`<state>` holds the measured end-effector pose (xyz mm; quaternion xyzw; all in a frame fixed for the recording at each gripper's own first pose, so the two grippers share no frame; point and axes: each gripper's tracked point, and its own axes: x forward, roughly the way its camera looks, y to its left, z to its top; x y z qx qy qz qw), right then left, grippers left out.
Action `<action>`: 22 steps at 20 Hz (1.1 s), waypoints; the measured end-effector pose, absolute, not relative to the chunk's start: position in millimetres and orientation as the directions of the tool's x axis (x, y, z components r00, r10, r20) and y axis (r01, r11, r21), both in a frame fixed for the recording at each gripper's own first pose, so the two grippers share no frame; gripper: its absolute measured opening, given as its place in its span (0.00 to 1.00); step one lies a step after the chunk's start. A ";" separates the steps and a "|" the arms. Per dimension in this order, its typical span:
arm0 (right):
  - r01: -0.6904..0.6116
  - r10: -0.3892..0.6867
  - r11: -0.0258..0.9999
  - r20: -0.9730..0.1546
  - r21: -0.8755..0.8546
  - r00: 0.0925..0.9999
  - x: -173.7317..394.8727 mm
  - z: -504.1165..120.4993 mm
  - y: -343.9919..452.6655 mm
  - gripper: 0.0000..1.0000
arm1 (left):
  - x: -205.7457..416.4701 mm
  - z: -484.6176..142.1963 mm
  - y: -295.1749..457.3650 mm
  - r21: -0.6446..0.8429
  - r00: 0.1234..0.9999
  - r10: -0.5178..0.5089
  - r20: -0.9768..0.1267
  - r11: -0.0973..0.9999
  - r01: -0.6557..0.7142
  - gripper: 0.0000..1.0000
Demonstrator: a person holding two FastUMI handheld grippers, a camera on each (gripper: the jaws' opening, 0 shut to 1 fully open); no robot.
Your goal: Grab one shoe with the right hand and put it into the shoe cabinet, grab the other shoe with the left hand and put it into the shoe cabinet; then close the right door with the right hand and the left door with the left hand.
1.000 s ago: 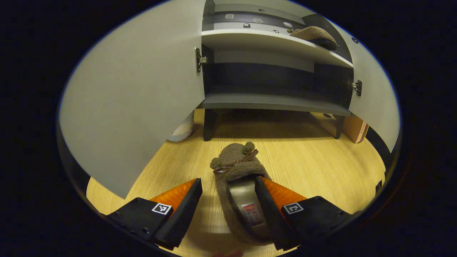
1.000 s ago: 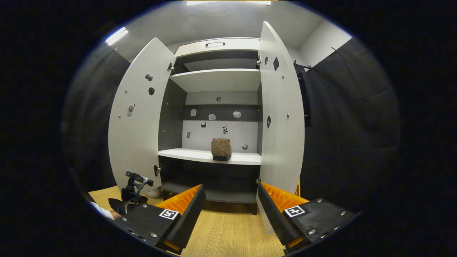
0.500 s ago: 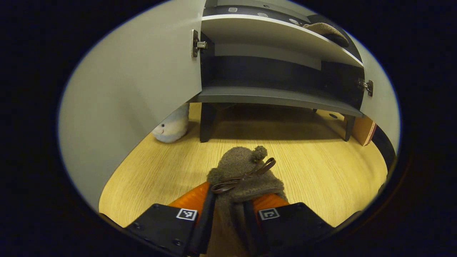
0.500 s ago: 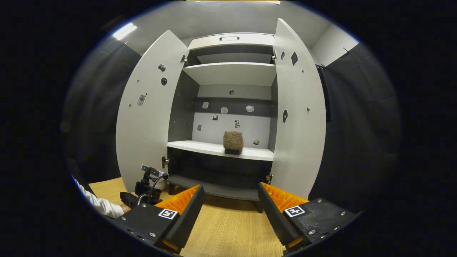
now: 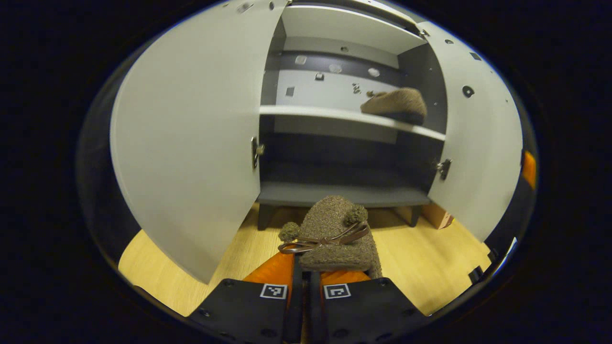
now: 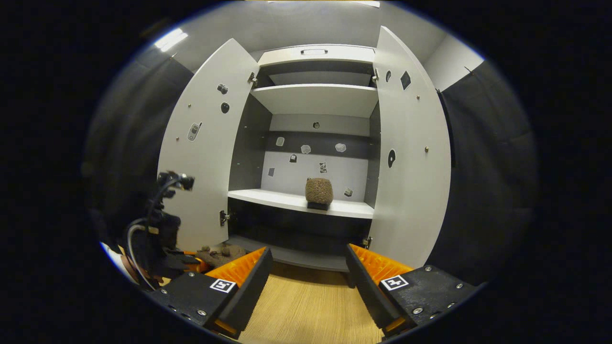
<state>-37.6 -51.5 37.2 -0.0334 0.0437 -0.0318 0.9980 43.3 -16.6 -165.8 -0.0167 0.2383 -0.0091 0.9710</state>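
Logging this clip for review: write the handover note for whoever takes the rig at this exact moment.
Left gripper: shut on the second slipper, held in front of the open cabinet.
Right gripper: open, empty, facing the cabinet.
First slipper: on the middle shelf.
Left door and right door: both open.
Done: one slipper stored, the other grabbed.
Left: put the held slipper in the cabinet, close the right door, then the left.

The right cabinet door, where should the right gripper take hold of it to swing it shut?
Take the tall pale grey right door by its free vertical edge, the one nearest the camera. It stands wide open, hinged at the cabinet side, with no handle showing. The open right gripper could come from the outer side, though a flat push may do.
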 end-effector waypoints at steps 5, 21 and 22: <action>0.077 -0.082 0.993 -0.060 -0.088 0.995 -40.7 43.8 -53.9 0.94 | 127.0 -20.6 -33.4 -0.032 0.949 -0.007 -0.316 0.999 -0.003 0.14; 0.256 -0.258 0.962 -0.014 -0.095 0.966 -70.9 60.1 -114.1 0.94 | 431.2 -44.0 -68.4 -0.047 0.845 -0.010 -0.535 0.999 -0.018 0.14; 0.265 -0.267 0.959 -0.008 -0.095 0.964 -71.1 61.1 -117.7 0.94 | 436.6 -48.8 -65.6 -0.040 0.836 0.003 -0.548 0.999 -0.030 0.17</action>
